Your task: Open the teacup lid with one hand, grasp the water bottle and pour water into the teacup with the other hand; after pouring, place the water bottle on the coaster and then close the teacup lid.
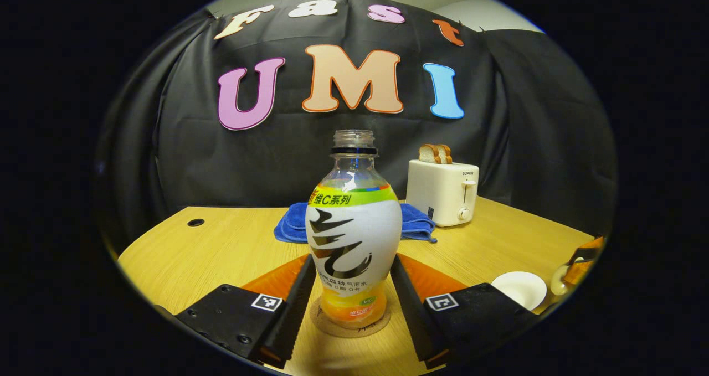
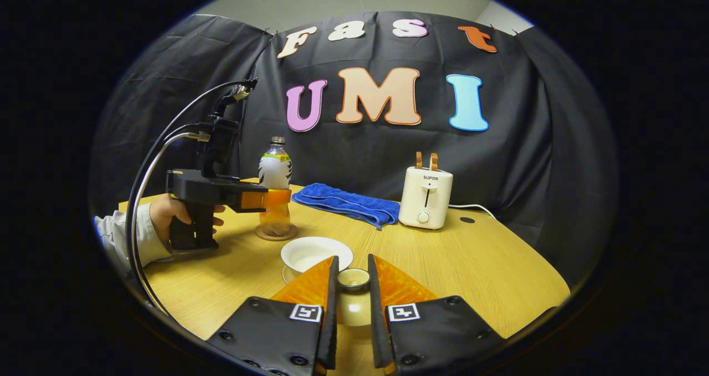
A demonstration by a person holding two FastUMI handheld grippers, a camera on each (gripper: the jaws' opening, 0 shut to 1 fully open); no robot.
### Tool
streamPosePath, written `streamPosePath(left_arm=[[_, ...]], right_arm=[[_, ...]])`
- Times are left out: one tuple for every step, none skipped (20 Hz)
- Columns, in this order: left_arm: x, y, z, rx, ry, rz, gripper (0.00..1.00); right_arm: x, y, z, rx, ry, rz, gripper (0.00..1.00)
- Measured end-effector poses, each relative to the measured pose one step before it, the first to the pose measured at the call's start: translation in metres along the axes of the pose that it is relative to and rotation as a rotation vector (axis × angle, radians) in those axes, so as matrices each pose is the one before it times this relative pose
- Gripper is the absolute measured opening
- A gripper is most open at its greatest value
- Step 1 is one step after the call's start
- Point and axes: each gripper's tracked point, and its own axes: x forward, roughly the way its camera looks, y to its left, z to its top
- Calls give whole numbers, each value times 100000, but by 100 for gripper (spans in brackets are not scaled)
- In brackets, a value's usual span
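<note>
orange drink shows through the base of the clear plastic water bottle with the white wrapper [image 1: 353, 237], which stands uncapped on the round cork coaster [image 1: 350, 325] on the pale wooden table [image 1: 210, 254]. the left gripper [image 1: 350, 304] flanks it, one finger on each side; its jaws are apart, close to the bottle's sides, though whether they touch i cannot tell. in the right gripper view the right gripper [image 2: 353, 287] has its jaws clamped on the knob of the small glazed teacup lid [image 2: 353, 279], held just in front of the open white porcelain teacup on its saucer [image 2: 316, 252]. judging by this, the lid step is done, and the bottle is either about to be grasped or just set down; i cannot say which. if pouring is ahead, the left jaws need to close firmly and lift; otherwise the lid goes back on the cup.
</note>
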Motion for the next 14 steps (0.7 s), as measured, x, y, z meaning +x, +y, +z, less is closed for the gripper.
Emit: streamPosePath(left_arm=[[-104,10,-73,100,186,169,80],[-65,54,-25,19,-102,58,83],[-115,122,-61,8,263,482,83],[-17,44,-99,-47,270,232,84],[-187,46,-155,-29,419,383,89],[-161,109,-136,24,29,414,93],[-359,157,-258,-156,387,732,94],[-294,-68,-243,-294,452,462,94],[-472,28,-52,-90,-10,480,94],[-628,114,88,233,-671,759,94],[-539,122,99,353,-844,669,94],[-573,-10,117,391,-510,780,94],[-647,32,127,258,-487,480,94],[-659,70,165,-216,-695,493,94]], right_arm=[[81,117,156,540,-299,518,29],[206,226,171,550,-255,663,29],[290,144,183,372,-191,627,29],[185,64,103,406,-391,194,29],[256,42,322,527,-875,237,29],[236,119,344,823,-787,360,29],[256,143,301,1053,-581,672,29],[437,232,212,998,-695,784,29],[334,220,291,972,-745,533,29],[398,172,321,1070,-700,702,29],[452,185,360,1439,-820,850,29],[416,433,197,1603,-668,1121,29],[456,336,222,1336,-853,1162,29],[530,167,117,738,-549,740,29]])
